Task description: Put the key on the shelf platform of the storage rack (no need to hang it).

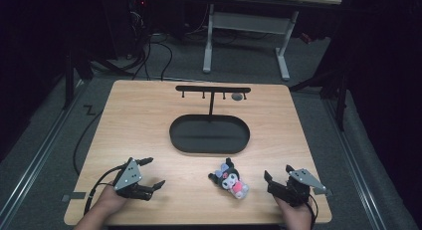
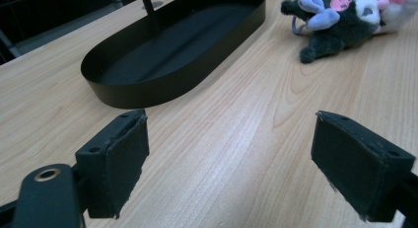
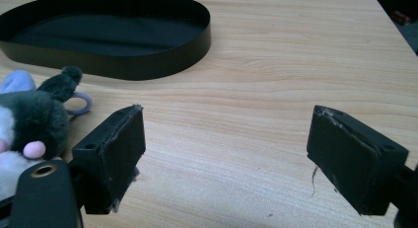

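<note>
A small plush toy (image 1: 230, 179), dark with white, pink and lilac parts, lies on the wooden table (image 1: 149, 125) near the front, right of centre. A lilac loop hangs from its head. Behind it stands a black oval tray (image 1: 209, 134) with a T-shaped hook stand (image 1: 212, 90) rising from its back. My left gripper (image 1: 151, 173) rests open at the front left, jaws wide with bare wood between them. The right gripper (image 1: 278, 173) is open at the front right, just right of the toy. The plush toy (image 2: 345, 16) lies far right in the left gripper view, and left of the jaw in the right gripper view (image 3: 29, 129).
A small grey disc (image 1: 237, 96) lies on the table by the stand's right end. Beyond the table's far edge stand a white desk frame (image 1: 246, 31) and cables on a grey floor. Bare wood surrounds the tray.
</note>
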The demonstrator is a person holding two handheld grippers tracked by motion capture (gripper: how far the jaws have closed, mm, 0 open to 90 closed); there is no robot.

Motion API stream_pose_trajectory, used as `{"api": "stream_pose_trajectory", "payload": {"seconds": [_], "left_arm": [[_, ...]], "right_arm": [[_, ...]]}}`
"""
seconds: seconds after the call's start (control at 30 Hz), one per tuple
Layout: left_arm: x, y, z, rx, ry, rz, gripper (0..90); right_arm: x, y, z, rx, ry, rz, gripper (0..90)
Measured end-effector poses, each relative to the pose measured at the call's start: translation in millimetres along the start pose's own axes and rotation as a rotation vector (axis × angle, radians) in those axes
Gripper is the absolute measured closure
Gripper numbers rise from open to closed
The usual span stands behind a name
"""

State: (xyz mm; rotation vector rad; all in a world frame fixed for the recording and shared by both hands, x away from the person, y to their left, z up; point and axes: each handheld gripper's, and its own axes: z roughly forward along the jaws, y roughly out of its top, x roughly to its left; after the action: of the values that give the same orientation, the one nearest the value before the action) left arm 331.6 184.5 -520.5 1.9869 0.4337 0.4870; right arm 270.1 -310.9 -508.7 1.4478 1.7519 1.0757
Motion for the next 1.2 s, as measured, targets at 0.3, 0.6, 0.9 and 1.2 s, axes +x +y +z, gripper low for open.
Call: {"api": "stream_pose_trajectory", "payload": {"seconds": [0.3,0.6,0.9,1.2], "left_arm": [[0.1,-0.1,-0.2,-0.002,-0.007,0.001,15.4],[1.3,0.0,0.5,-0.003,-0.009,-0.008,15.4],[2.4,0.1,1.5,0.000,-0.010,-0.017,15.4],[-1.0,-1.3,-3.8,-0.018,-0.014,0.003,15.4]], "right_arm": [[-0.4,0.1,0.0,-0.019,-0.001,-0.010,14.7],[-0.2,1.7,2.8,0.006,-0.002,0.001,14.8],[3.4,6.5,9.4,0.079,0.015,-0.020,15.2],[15.0,12.9,14.6,0.091,0.039,-0.049,15.2]]}}
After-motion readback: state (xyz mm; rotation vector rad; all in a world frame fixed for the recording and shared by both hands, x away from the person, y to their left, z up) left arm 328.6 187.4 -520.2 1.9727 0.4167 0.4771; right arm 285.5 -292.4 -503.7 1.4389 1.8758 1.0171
